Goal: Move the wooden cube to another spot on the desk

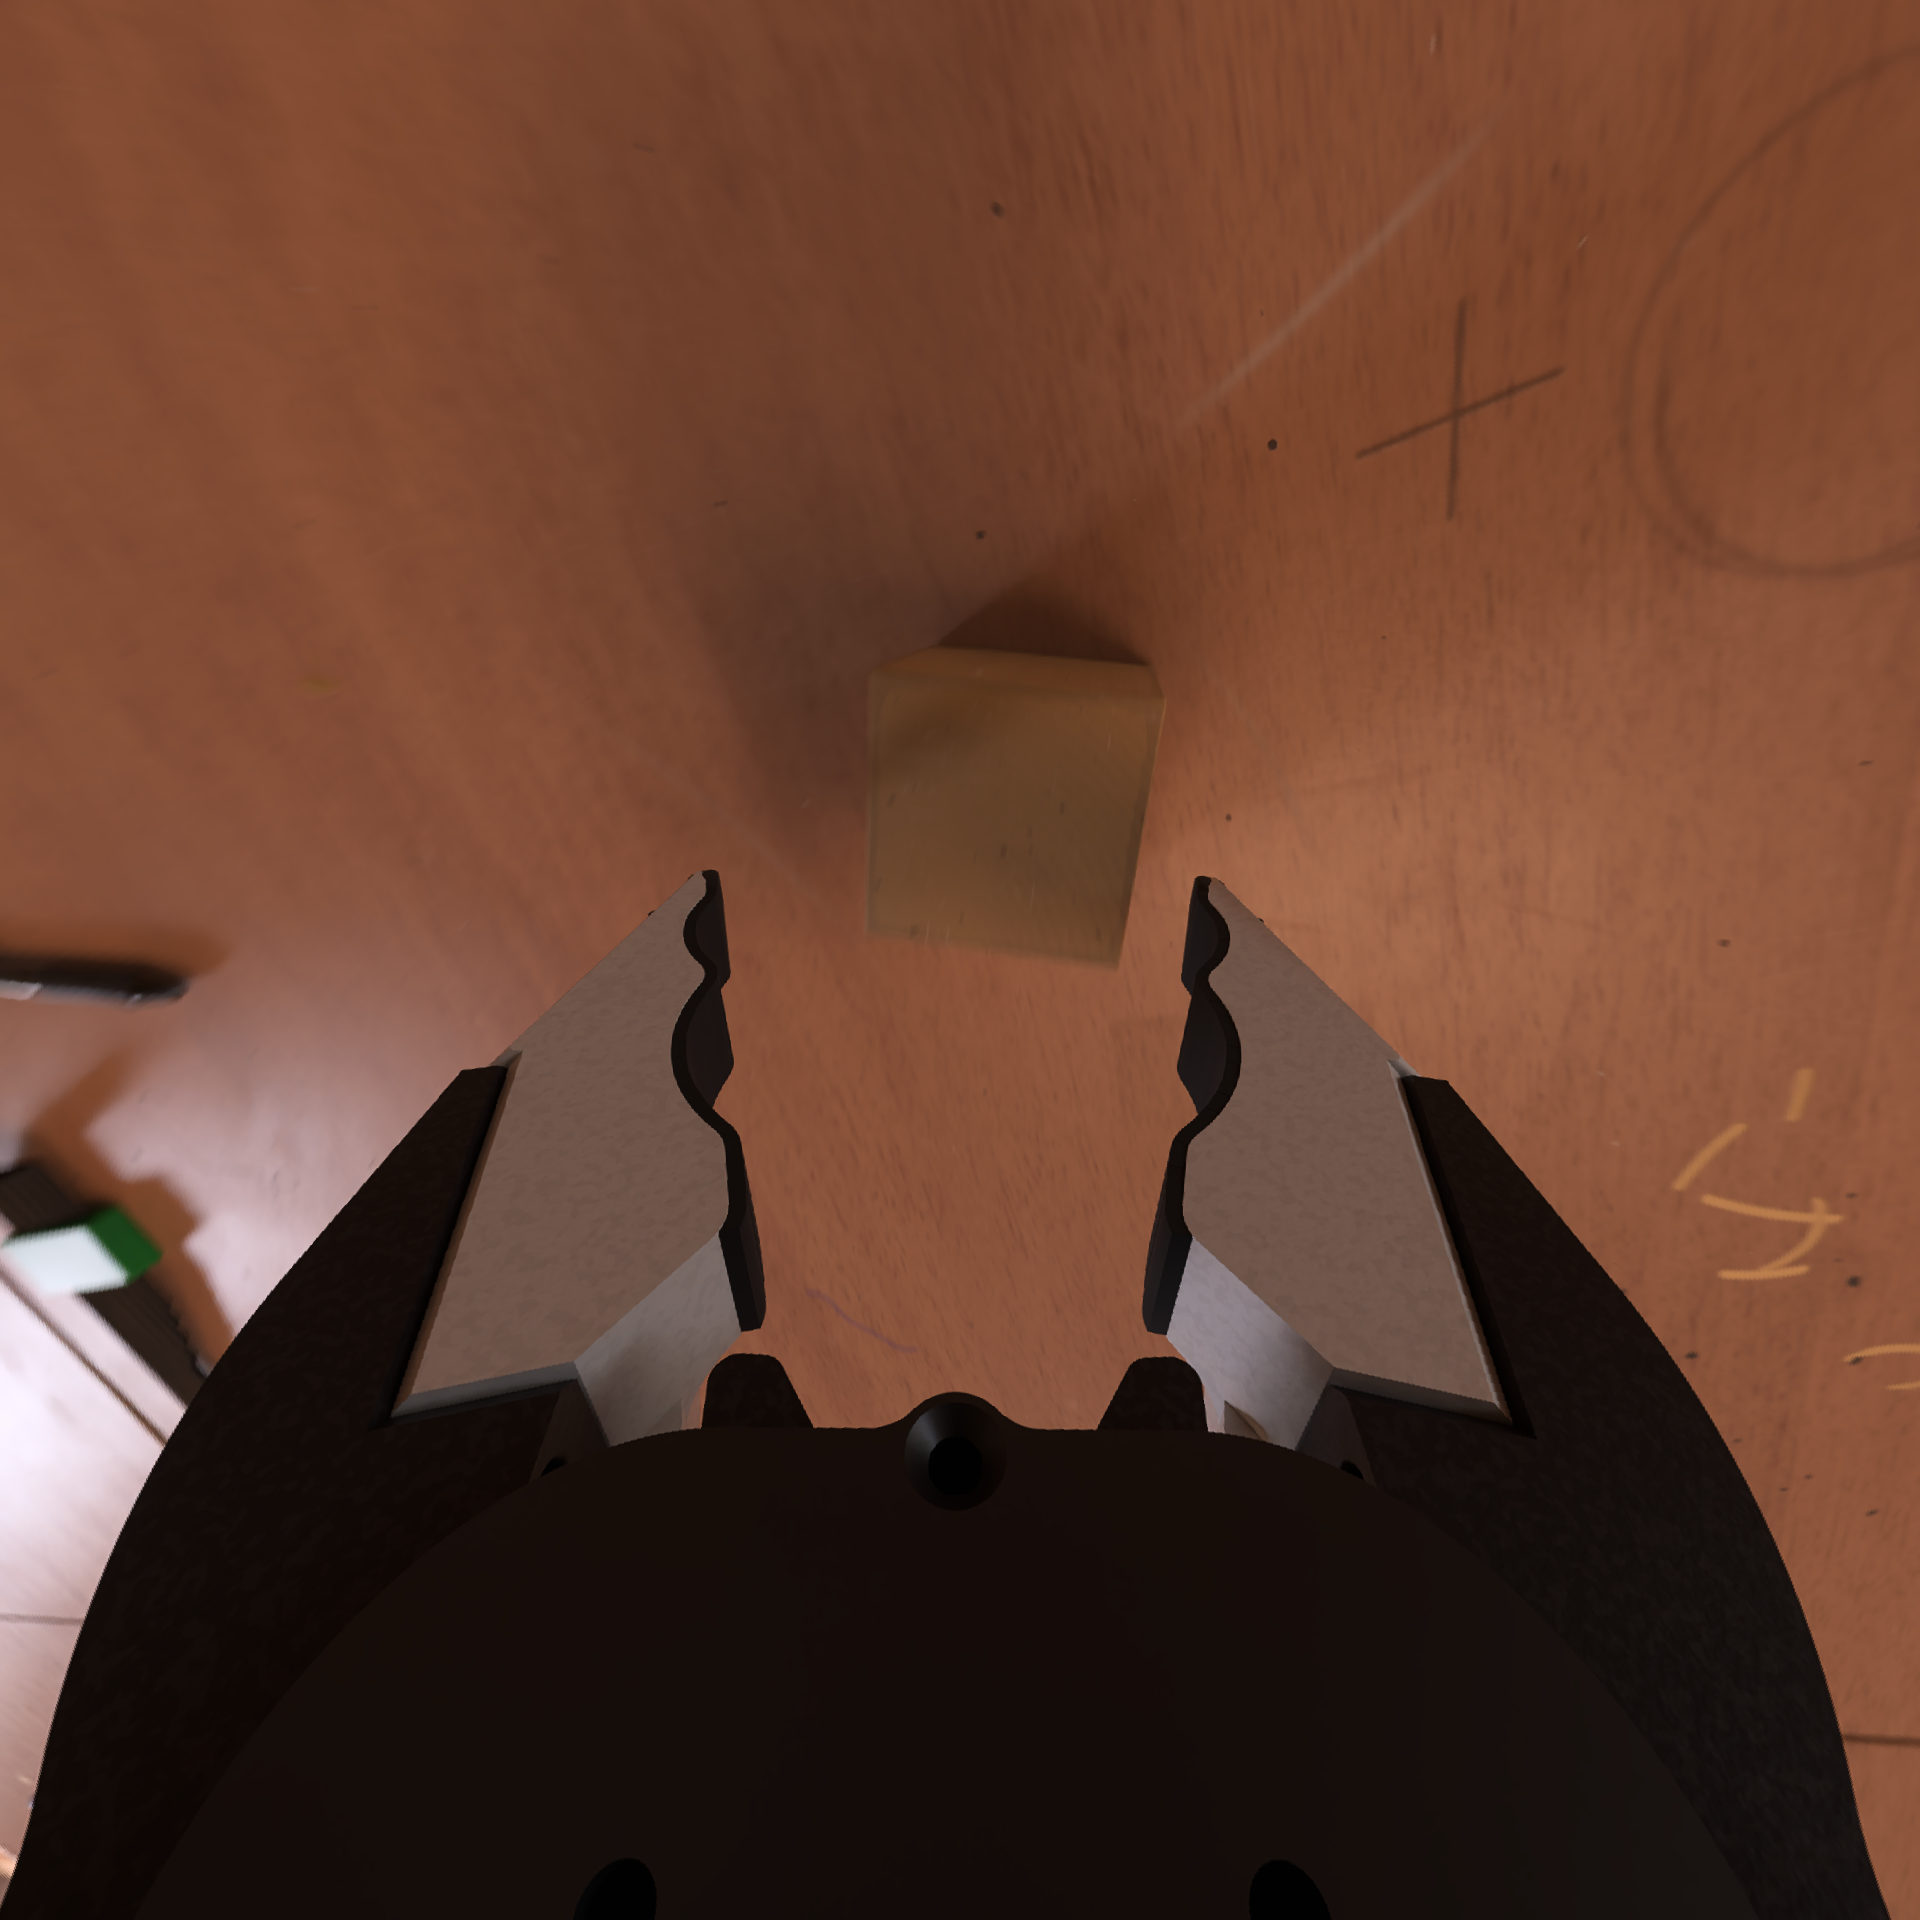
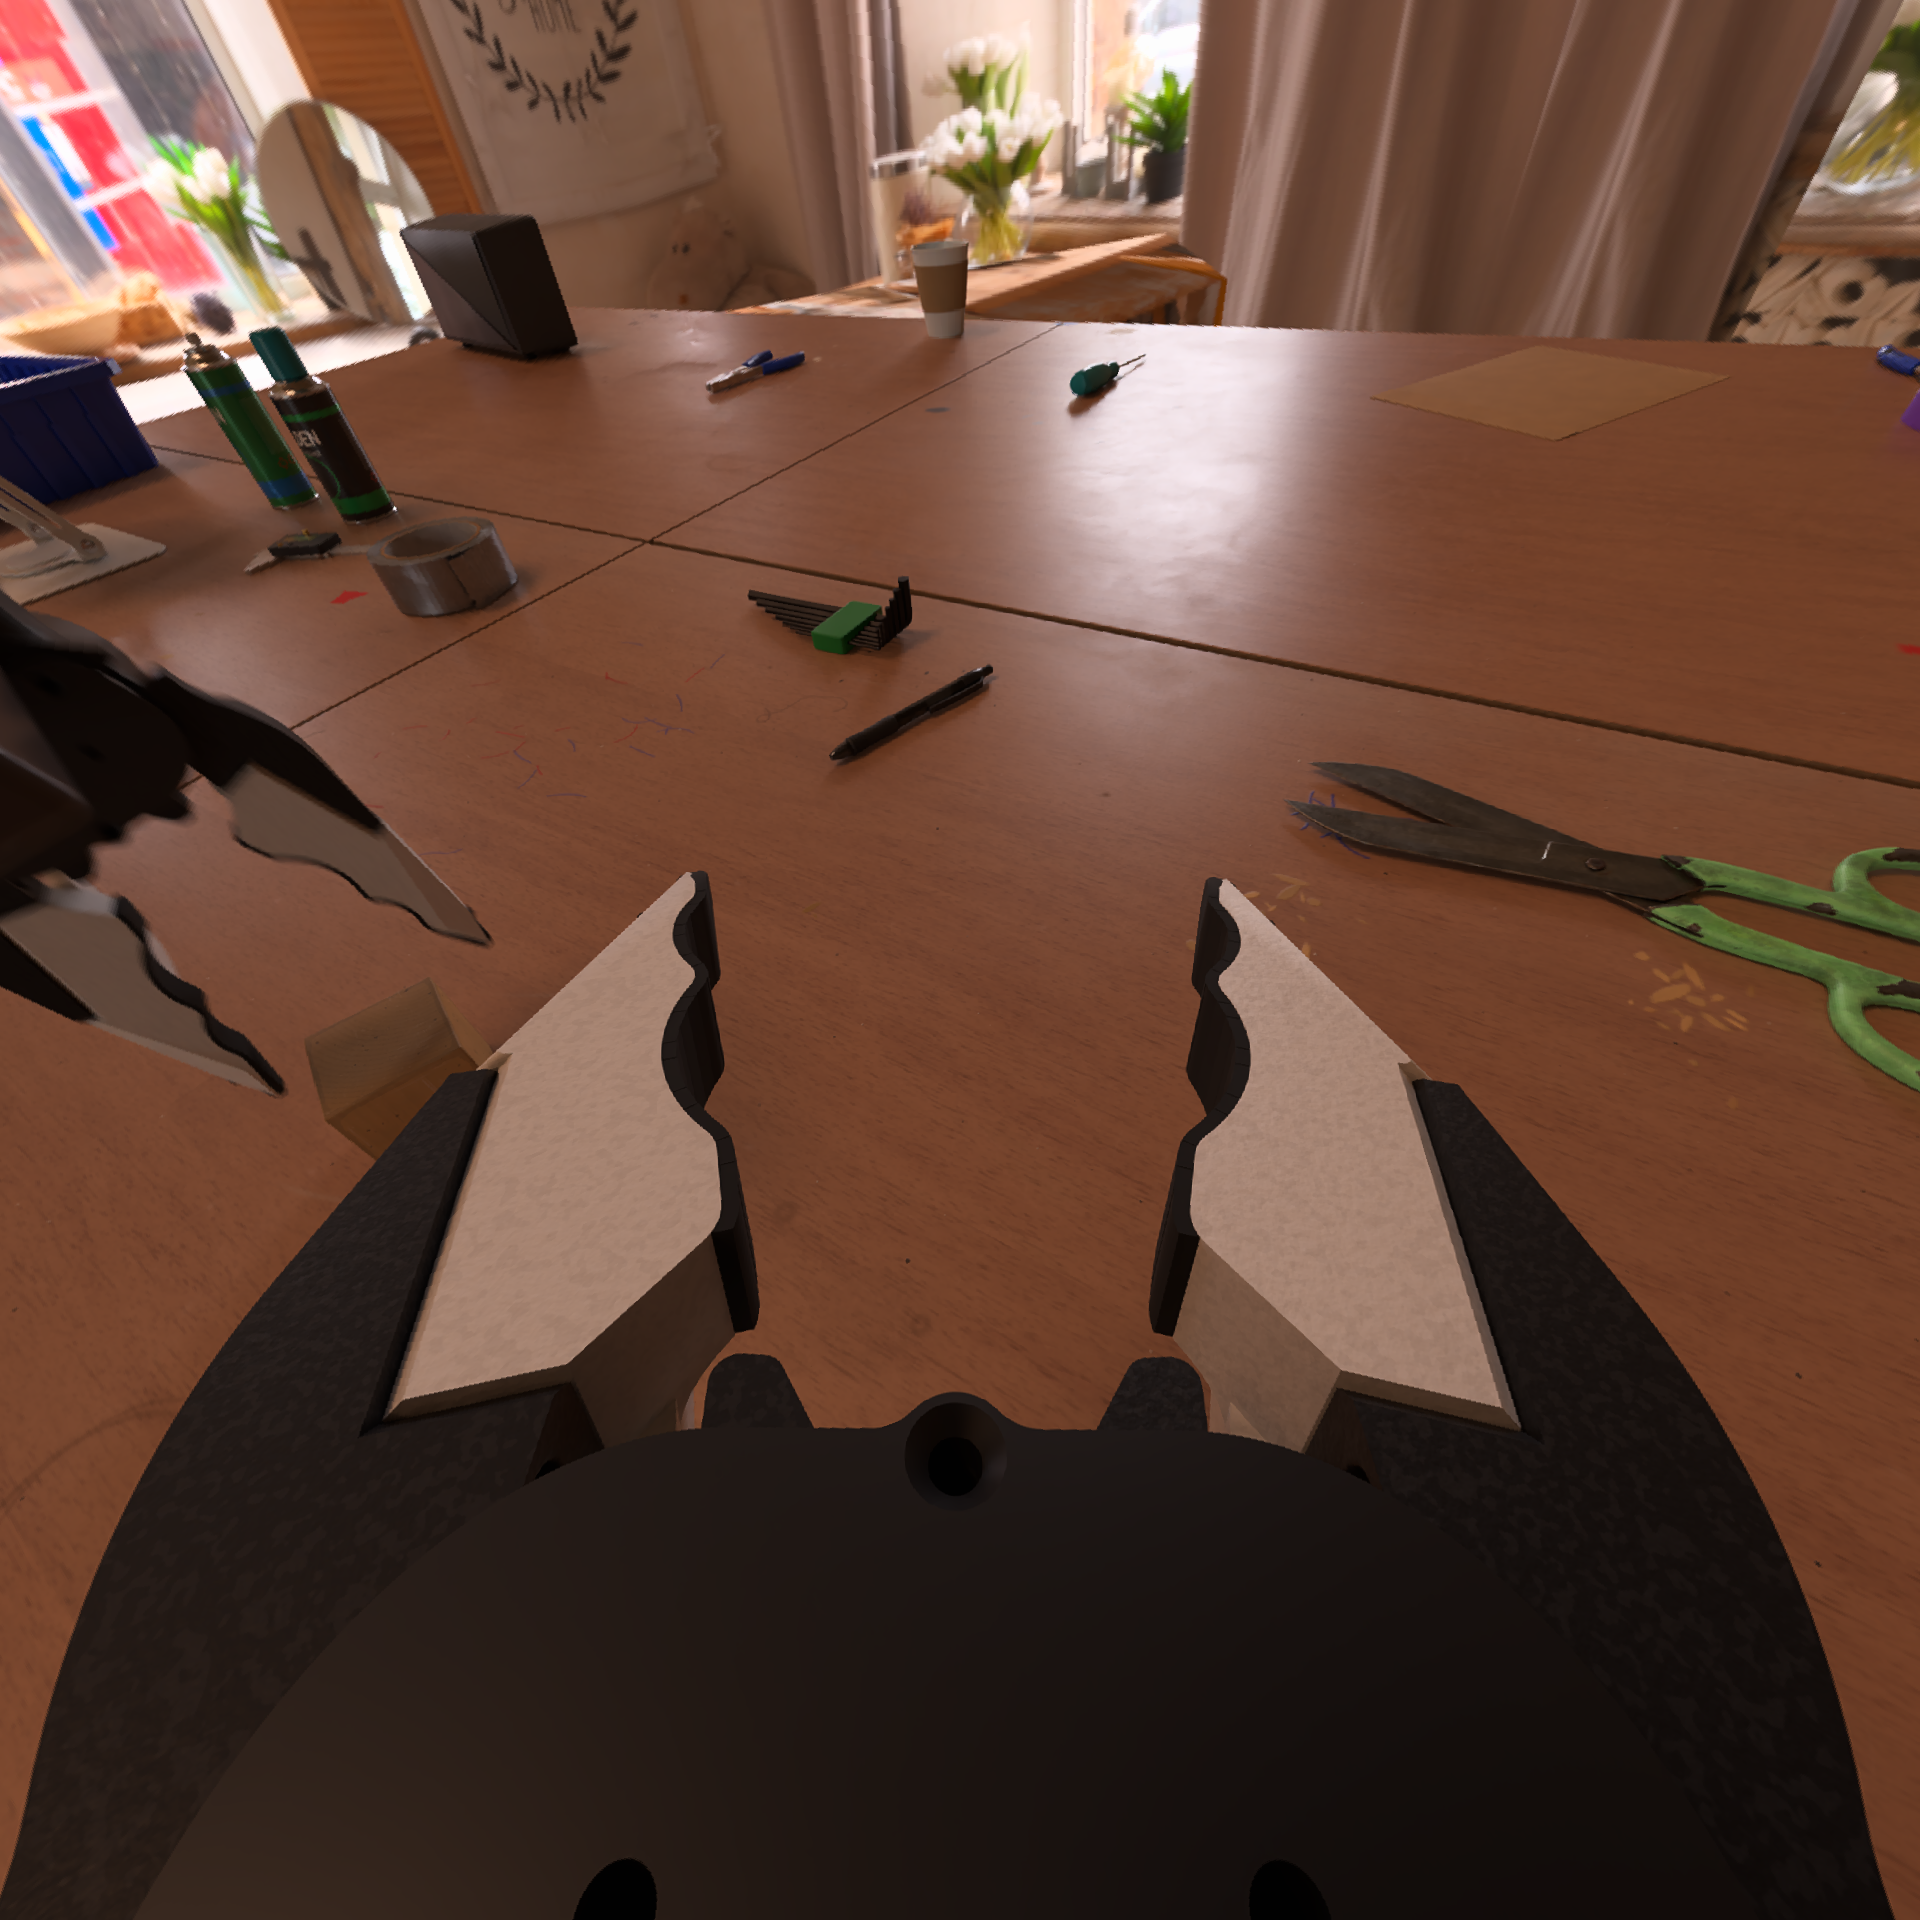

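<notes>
The wooden cube (image 1: pixel 1008 800) is a pale tan block standing on the brown desk (image 1: pixel 416 416). My left gripper (image 1: pixel 954 883) is open and empty above the desk, with the cube just beyond its fingertips and apart from them. In the right wrist view the cube (image 2: pixel 384 1049) sits at the left, partly hidden behind my right gripper's left finger, and the left gripper (image 2: pixel 384 1013) hangs open over it. My right gripper (image 2: pixel 956 883) is open and empty over bare desk.
Green-handled scissors (image 2: pixel 1662 894) lie at the right. A black pen (image 2: pixel 914 715), a hex key set (image 2: pixel 847 621), a tape roll (image 2: pixel 447 566), two spray cans (image 2: pixel 286 426), a blue bin (image 2: pixel 62 421) and a paper cup (image 2: pixel 940 286) lie farther back.
</notes>
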